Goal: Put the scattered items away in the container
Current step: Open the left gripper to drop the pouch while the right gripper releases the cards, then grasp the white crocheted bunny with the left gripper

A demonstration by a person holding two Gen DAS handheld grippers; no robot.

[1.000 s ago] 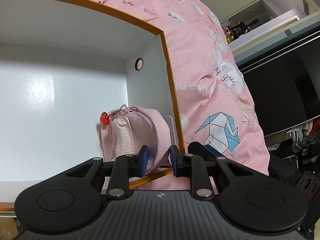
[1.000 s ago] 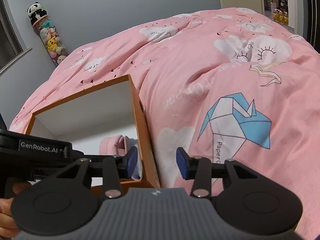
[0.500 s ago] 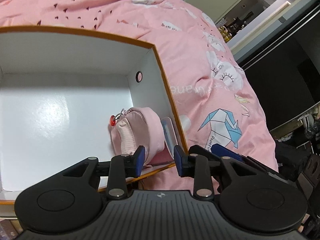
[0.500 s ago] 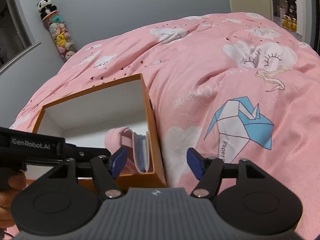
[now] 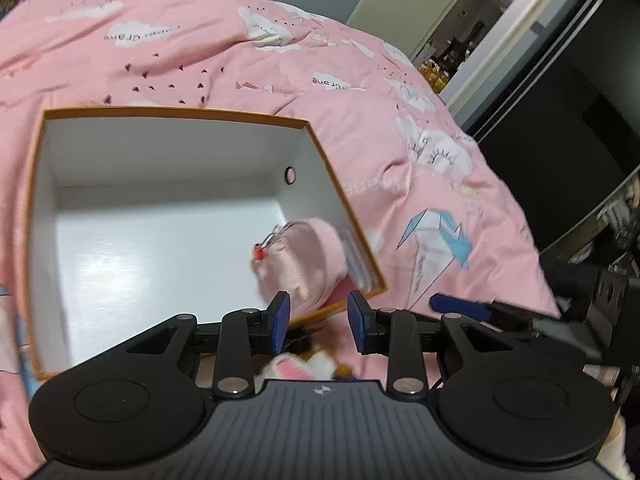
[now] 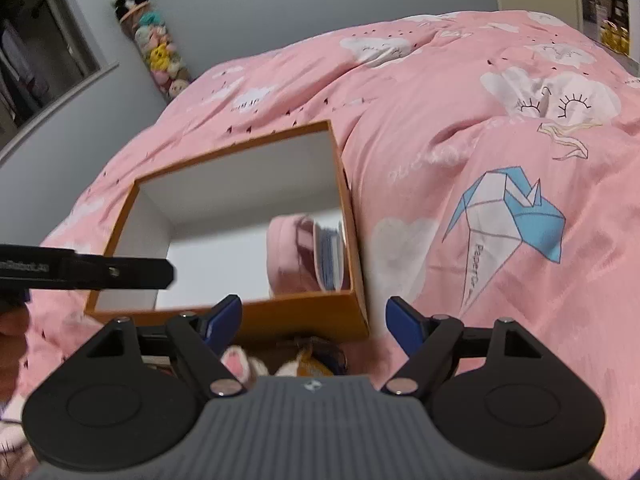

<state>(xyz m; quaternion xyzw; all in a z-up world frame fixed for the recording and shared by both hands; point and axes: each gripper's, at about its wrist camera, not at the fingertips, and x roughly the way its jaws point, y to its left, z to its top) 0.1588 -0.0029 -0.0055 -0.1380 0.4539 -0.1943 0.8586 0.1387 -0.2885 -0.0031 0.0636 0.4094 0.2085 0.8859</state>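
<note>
Pink bedding (image 6: 460, 128) printed with clouds and a paper crane covers the bed, and on it sits the orange box (image 5: 36, 208) with white walls.

Inside the box, in its near right corner at about four o'clock, a small pink pouch (image 5: 304, 256) with a red charm leans on a flat clear packet (image 6: 330, 256) that stands against the right wall. A second ago the left gripper (image 5: 319, 316) was low at that corner with its fingers nearly together beside the pouch; now it has lifted back, its fingers a little apart and holding nothing. So the pouch looks delivered.

The right gripper (image 6: 314, 322) is opening, nothing between its fingers, and has drawn back slightly from the box's right wall.

Just outside the near wall, at six o'clock below both grippers, lies a white and pink plush toy (image 6: 240, 364), partly hidden; it is probably next. The box's near wall stands between it and the floor of the box. Stuffed toys (image 6: 160, 52) hang in the far corner, well apart.
</note>
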